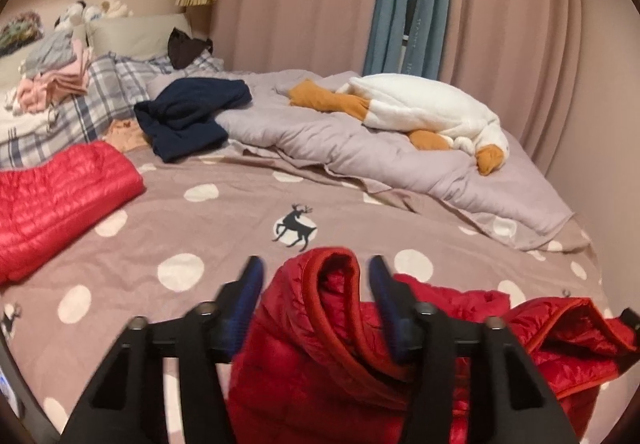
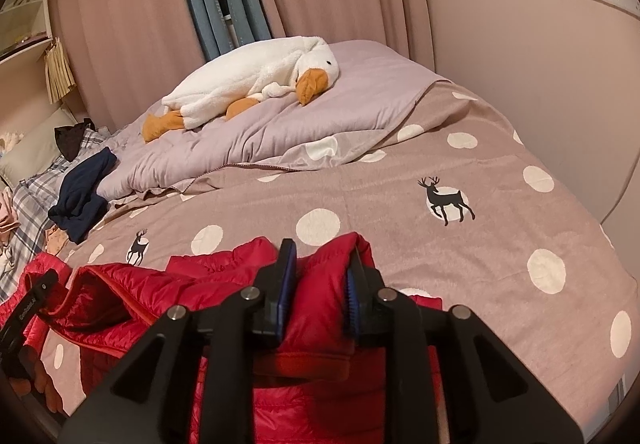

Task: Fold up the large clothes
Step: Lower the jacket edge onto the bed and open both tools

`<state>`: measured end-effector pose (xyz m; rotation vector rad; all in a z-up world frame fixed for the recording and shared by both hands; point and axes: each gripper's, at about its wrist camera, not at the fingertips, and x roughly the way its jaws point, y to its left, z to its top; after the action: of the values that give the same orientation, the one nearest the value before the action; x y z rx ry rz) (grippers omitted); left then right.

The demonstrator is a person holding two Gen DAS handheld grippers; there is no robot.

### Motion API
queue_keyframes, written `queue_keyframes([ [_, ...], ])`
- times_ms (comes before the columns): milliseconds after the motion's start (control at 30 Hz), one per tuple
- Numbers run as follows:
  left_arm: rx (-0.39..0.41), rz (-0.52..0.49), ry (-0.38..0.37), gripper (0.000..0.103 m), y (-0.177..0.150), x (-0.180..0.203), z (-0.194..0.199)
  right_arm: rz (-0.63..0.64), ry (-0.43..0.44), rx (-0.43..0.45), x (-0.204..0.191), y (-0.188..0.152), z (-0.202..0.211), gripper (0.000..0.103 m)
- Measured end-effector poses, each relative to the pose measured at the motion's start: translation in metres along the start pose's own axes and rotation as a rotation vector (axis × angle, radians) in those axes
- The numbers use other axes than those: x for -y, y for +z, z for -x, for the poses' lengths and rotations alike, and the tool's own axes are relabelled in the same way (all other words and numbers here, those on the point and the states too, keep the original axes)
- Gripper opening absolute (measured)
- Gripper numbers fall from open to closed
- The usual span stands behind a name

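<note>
A red quilted down jacket [image 1: 320, 356] lies bunched on the spotted bed cover at the near edge. In the left wrist view my left gripper [image 1: 316, 276] has its jaws wide apart around a raised fold of the jacket's edge, not pinching it. In the right wrist view my right gripper [image 2: 320, 264] has its jaws closed in on a raised fold of the same jacket [image 2: 312, 364] and grips it. The left gripper's tip [image 2: 36, 296] shows at the far left of that view. A second red quilted garment [image 1: 56, 199] lies flat at the left.
The bed cover [image 1: 224, 228] is taupe with white dots and deer prints. A crumpled lilac duvet [image 1: 360, 147] with a white goose plush [image 1: 424, 111] lies at the back. A navy garment [image 1: 192, 115], plaid bedding and stacked pink clothes [image 1: 56, 83] lie at the left. Curtains hang behind.
</note>
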<state>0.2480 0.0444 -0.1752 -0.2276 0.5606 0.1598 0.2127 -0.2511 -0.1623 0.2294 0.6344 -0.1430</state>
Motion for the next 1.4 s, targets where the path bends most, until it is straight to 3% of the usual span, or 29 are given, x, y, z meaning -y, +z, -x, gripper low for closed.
queue_keyframes([
  [133, -0.004, -0.047, 0.016, 0.057, -0.004, 0.005, -0.003, 0.004, 0.000, -0.002, -0.001, -0.001, 0.000, 0.027],
  [200, -0.011, -0.068, 0.013, 0.060, -0.007, 0.006, -0.005, 0.003, -0.002, -0.002, -0.001, -0.001, 0.000, 0.034],
  [267, -0.021, -0.077, 0.005, 0.061, -0.007, 0.006, -0.006, 0.002, -0.004, 0.001, -0.001, -0.001, 0.001, 0.047],
  [667, -0.063, -0.017, -0.055, 0.081, -0.005, 0.003, -0.009, 0.004, 0.001, 0.003, 0.002, 0.002, 0.001, 0.053],
  [767, -0.078, 0.019, -0.075, 0.088, -0.002, -0.001, -0.010, 0.002, 0.008, 0.006, 0.003, 0.003, 0.002, 0.068],
  [967, -0.084, 0.046, -0.126, 0.098, -0.003, -0.002, -0.009, 0.007, 0.023, 0.014, 0.000, 0.004, 0.003, 0.077],
  [1400, -0.064, 0.055, -0.126, 0.101, -0.001, -0.003, -0.008, 0.014, 0.017, 0.010, -0.001, 0.005, 0.001, 0.089],
])
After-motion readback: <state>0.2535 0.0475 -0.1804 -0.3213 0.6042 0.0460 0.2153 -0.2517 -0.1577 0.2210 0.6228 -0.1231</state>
